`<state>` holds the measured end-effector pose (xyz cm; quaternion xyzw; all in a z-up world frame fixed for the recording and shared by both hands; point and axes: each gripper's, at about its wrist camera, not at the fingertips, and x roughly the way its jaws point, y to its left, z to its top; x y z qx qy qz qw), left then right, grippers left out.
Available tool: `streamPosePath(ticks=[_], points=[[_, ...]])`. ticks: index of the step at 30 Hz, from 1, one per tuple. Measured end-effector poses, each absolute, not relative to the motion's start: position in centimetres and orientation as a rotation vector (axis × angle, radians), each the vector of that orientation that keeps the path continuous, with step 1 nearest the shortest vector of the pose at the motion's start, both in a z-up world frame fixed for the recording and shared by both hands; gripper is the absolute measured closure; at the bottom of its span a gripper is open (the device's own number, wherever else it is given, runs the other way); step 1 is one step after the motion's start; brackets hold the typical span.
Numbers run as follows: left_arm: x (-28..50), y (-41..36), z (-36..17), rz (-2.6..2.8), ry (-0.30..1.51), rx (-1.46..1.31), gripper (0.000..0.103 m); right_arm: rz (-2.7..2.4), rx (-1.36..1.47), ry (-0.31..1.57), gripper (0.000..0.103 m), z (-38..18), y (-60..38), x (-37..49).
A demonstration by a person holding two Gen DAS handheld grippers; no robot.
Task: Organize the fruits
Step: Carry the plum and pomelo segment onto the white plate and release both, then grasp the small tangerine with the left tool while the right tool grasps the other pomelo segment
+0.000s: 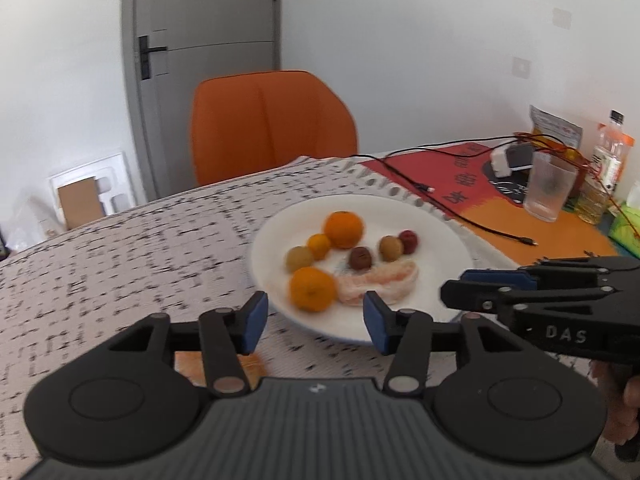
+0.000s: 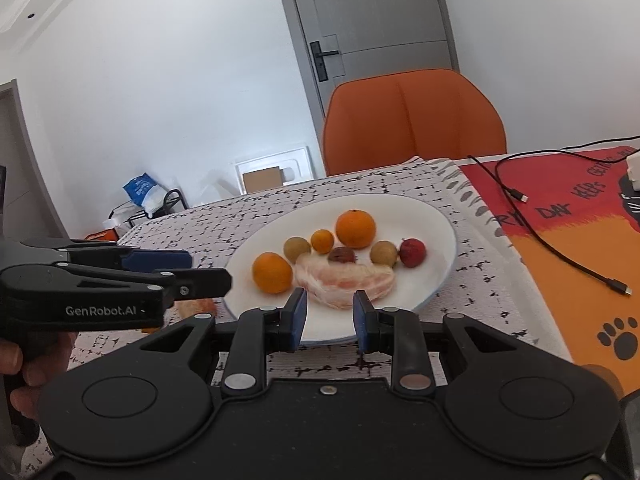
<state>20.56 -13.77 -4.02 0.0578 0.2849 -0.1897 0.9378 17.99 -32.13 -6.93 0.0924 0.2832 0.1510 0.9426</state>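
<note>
Fruit everywhere on the white plate [image 2: 436, 220], and both tools are hovering at its near rim! The left hand-held gripper [image 1: 314, 322] has its blue pads [image 1: 256, 320] spread wide with nothing between them, lined up with the near orange [image 1: 312, 289] and the peeled pomelo segment [image 1: 378, 282] at the plate's front. The right hand-held gripper [image 2: 330, 316] also sits parted and empty, its pads [image 2: 299, 314] framing that same pomelo segment [image 2: 346, 282] at the plate's front edge. Further into the plate sits a bigger orange [image 2: 355, 228], with a small kumquat-like fruit [image 2: 322, 241] just beside it, two tan longans [image 2: 297, 249] flanking a dark red jujube [image 2: 341, 256], and a brighter red fruit [image 2: 412, 253] toward the plate's right side. The plate rests on a black-and-white patterned cloth on the tabletop [image 2: 180, 224]. Right of the plate lie a black cable [image 2: 560, 256] and an orange-red mat [image 2: 572, 240]; beyond it stands an orange chair [image 2: 412, 120]. A clear plastic cup [image 1: 550, 186] stands well right of the plate.
</note>
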Motion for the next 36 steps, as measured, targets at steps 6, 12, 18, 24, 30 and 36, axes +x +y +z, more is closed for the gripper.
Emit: streamPosePath(ticks=[6,12,18,24,30,36], points=[[20.0,-11.0,-3.9,-0.328,0.582,0.1,0.044,0.33,0.176,0.573,0.071,-6.6,-30.9,17.9],[19.5,-8.6,-4.3,-0.281,0.594,0.075,0.043,0.349,0.162,0.573,0.065,-6.3,-29.6,17.8],[19.3,-6.8,-5.0,-0.254,0.614,0.045,0.043,0.37,0.145,0.581,0.064,-6.1,-28.4,17.8],[19.2,-5.5,-5.8,-0.238,0.634,0.016,0.043,0.388,0.123,0.588,0.061,-6.1,-27.2,17.8],[19.5,-4.8,-6.9,-0.235,0.661,-0.021,0.043,0.4,0.108,0.596,0.056,-6.1,-26.3,18.1],[20.0,-4.7,-8.0,-0.236,0.689,-0.035,0.044,0.425,0.091,0.607,0.055,-6.1,-25.2,18.2]])
